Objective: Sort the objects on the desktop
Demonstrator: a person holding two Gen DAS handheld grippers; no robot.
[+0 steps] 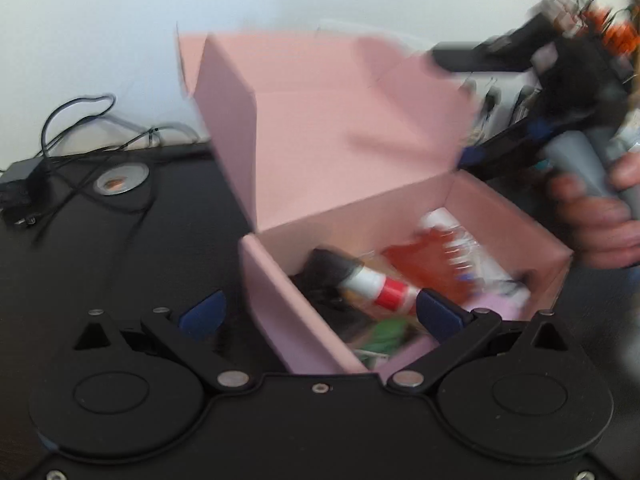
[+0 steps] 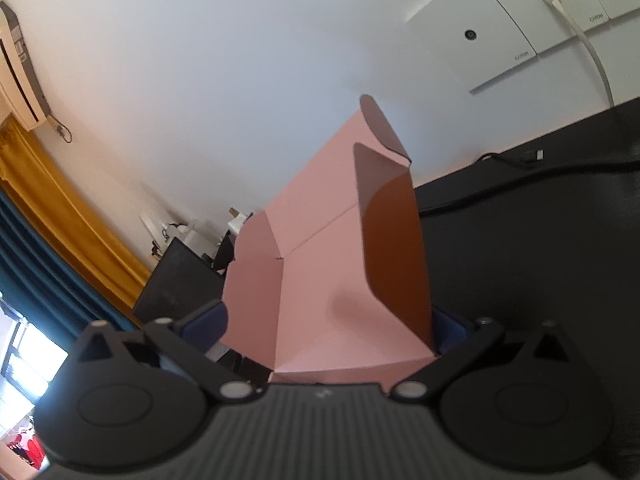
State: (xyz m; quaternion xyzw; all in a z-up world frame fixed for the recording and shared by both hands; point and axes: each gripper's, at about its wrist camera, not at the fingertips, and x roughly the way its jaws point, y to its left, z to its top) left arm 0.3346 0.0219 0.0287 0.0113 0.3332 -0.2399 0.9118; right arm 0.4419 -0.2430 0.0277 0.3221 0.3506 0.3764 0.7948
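Left tool [image 1: 318, 314]: jaws spread wide, holding nothing. They straddled the near-left corner of the pink box [image 1: 276, 300], one pad outside the wall, the other over the interior. View motion-blurred.

Right tool [image 2: 332, 326]: jaws wide, the raised lid [image 2: 316, 264] standing between them. Whether either pad touched the card could not be told; no firm pinch was evident.

Pink box: thin folded card, on the dark surface [image 1: 120, 256] at 12 o'clock of the left tool. Judged light, stiff along creases, easily crushed or skidded if pushed from one side. Best hold judged to be the lid's front edge or a side flap [image 2: 394, 248], with the base wall steadied.

Contents:
- glue stick [image 1: 380, 288], white with red band, at 12 o'clock. Judged rigid, smooth, liable to roll.
- red packet [image 1: 430, 258], at 1 o'clock. Judged soft, crinkly.
- green item [image 1: 386, 332], near wall; identity unclear.
- dark item [image 1: 324, 268], at 11 o'clock; identity unclear.

Also noted: person's hand [image 1: 600, 220] at 3 o'clock on the other handle; cables [image 1: 72, 128] at 10 o'clock.
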